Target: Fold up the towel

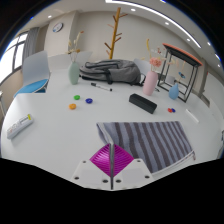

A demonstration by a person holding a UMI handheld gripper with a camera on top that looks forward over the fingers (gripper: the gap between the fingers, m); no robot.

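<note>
We see the grey striped towel [148, 142] lying at the near edge of the white worktop [60, 115]. Our gripper [109, 165] sits at the towel's near left corner, magenta pads [105, 157] close together, whether pinching fabric we cannot tell. A grey backpack [110, 72] rests toward the far edge.

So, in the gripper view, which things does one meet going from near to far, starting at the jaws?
The gripper with jaws on the edge of the striped towel → black case → pink cup → grey bag → wooden rack at the back.
</note>
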